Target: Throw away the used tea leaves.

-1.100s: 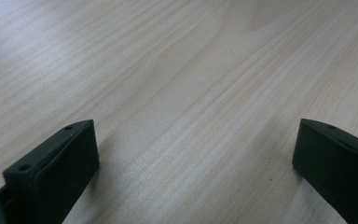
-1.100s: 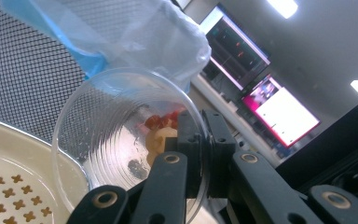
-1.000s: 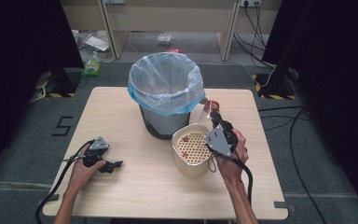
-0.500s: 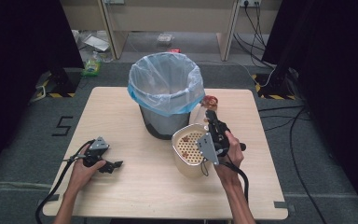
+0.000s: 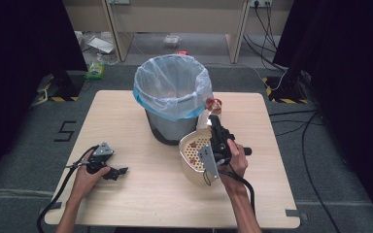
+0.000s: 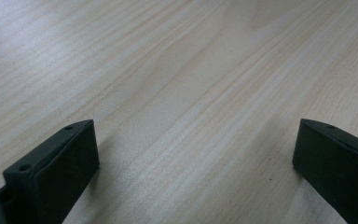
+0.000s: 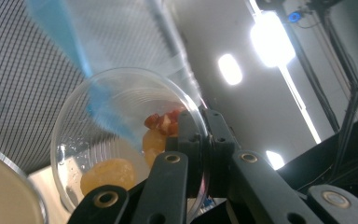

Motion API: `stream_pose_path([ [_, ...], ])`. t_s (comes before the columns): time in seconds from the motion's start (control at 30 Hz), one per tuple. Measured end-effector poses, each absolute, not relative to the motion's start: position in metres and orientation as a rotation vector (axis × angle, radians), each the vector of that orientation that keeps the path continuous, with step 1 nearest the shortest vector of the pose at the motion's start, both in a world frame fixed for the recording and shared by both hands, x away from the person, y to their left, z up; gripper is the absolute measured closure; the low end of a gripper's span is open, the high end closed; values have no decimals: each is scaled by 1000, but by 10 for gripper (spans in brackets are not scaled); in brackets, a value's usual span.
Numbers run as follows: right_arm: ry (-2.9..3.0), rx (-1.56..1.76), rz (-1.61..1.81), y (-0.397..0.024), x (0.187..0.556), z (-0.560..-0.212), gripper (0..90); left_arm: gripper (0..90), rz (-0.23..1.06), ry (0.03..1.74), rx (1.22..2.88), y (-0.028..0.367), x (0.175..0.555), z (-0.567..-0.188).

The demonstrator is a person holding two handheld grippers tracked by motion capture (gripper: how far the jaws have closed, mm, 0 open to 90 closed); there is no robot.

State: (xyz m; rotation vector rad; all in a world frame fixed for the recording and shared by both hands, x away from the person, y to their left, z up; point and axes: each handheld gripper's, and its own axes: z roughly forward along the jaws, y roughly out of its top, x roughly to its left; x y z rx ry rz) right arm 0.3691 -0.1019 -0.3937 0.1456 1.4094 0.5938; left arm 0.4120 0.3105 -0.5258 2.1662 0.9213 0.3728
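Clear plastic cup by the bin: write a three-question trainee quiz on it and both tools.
1. True or false: the right tool is shut on the rim of the clear plastic cup.
2. What sits inside that cup? A) food pieces, yellowish and red B) coins C) nothing
3. In the left gripper view, what lies between the open jaws of the left tool?

Key
1. True: in the right gripper view the jaws pinch the cup's wall.
2. A: two yellowish lumps and red bits show through the cup.
3. Bare wooden table; nothing is gripped. In the high view this tool rests on the table, away from the lined bin.
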Motion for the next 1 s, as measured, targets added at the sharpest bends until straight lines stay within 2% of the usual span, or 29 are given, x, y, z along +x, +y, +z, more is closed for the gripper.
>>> stream_pose_path([
  [0.53,1403,125,545,-100,370,-411,880,0,373,921,2167,310,412,-526],
  [1.0,1343,106,527,-101,367,-412,880,0,372,921,2167,310,412,-526],
])
